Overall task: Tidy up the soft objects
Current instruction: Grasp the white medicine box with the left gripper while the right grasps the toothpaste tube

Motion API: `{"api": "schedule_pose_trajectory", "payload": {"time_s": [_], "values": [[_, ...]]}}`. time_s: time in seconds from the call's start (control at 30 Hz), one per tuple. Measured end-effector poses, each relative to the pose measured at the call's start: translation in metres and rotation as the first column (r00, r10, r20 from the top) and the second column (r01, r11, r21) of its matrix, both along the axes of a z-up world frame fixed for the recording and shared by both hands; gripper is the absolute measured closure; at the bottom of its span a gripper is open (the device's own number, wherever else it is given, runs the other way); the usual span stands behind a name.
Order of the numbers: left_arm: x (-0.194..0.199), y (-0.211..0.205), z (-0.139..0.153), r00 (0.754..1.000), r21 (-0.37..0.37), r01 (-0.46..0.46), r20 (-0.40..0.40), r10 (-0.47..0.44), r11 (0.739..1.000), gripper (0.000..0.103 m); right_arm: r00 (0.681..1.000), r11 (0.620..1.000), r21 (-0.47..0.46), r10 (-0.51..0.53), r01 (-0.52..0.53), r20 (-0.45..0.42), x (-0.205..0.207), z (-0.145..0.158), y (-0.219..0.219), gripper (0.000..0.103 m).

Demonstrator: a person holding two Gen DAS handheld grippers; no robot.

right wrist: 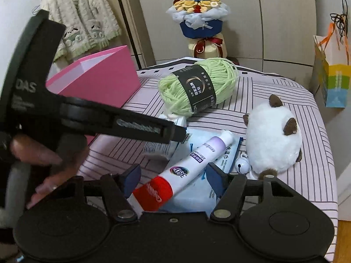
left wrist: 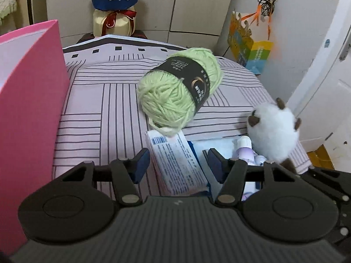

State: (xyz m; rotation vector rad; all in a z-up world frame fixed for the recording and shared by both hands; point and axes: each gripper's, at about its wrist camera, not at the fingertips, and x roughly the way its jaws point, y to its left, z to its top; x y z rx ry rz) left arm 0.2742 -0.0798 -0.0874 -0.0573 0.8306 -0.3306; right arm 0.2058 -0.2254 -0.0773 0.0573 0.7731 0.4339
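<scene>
"360" on the toothpaste tube [right wrist: 186, 171]; "DAS" on the left gripper's black body [right wrist: 26, 87].

This is a room in a home, most likely a bedroom or living space. The striped cloth [right wrist: 285, 92] spread over a table is the landmark: behind it, pale cupboard doors [right wrist: 219, 11] run along the wall, and a wrapped bouquet [right wrist: 200, 22] with a red ribbon stands at its far edge. To the cloth's far left a fluffy knitted cardigan [right wrist: 81, 17] hangs up; to its right a colourful paper gift bag [right wrist: 333, 81] hangs near a white door [left wrist: 329, 76]. On the cloth lie household odds: green yarn [right wrist: 197, 85], a plush toy [right wrist: 272, 140], a toothpaste tube [right wrist: 186, 171], and a pink box [right wrist: 98, 79].
</scene>
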Motion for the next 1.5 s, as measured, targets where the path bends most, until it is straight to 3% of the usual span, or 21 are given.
{"api": "schedule_pose_trajectory", "payload": {"time_s": [0.1,0.23,0.33,0.73,0.87,0.93,0.97,1.23,1.5], "values": [[0.003,-0.002,-0.005,1.0,0.009,-0.016,0.022,0.016,1.0,0.045,0.999,1.0,-0.03,0.003,-0.002,0.033,0.001,-0.004,0.005,0.036],[0.0,0.003,-0.008,0.999,0.017,-0.034,0.041,0.034,0.999,0.045,0.998,0.999,-0.042,-0.016,0.019,0.057,0.003,-0.003,-0.002,0.063],[-0.003,0.009,-0.011,0.998,0.004,-0.044,0.035,0.044,0.999,0.045,0.998,0.999,-0.012,-0.046,0.046,0.045,0.003,-0.003,-0.013,0.071],[-0.01,-0.011,-0.018,0.992,0.129,-0.04,0.121,0.024,0.991,0.053,0.991,0.994,-0.084,-0.057,0.068,0.124,0.005,-0.012,-0.001,0.064],[-0.012,-0.008,-0.02,0.99,0.108,-0.056,0.137,0.041,0.993,0.052,0.984,0.996,-0.053,-0.064,0.074,0.169,0.002,-0.018,-0.004,0.064],[-0.014,-0.008,-0.02,0.987,0.116,-0.065,0.152,0.047,0.991,0.058,0.982,0.996,-0.032,-0.079,0.086,0.173,0.0,-0.018,-0.005,0.075],[-0.016,-0.008,-0.021,0.985,0.126,-0.07,0.166,0.049,0.99,0.064,0.982,0.996,-0.022,-0.086,0.091,0.171,-0.001,-0.018,-0.005,0.075],[-0.034,0.001,-0.017,0.984,0.082,-0.077,0.167,0.063,0.994,0.065,0.974,0.985,0.078,-0.165,0.154,0.156,-0.012,-0.017,-0.011,0.075],[-0.062,0.016,-0.003,0.982,0.054,-0.072,0.176,0.062,0.996,0.065,0.975,0.984,0.106,-0.157,0.142,0.154,-0.03,-0.015,-0.009,0.075]]}}
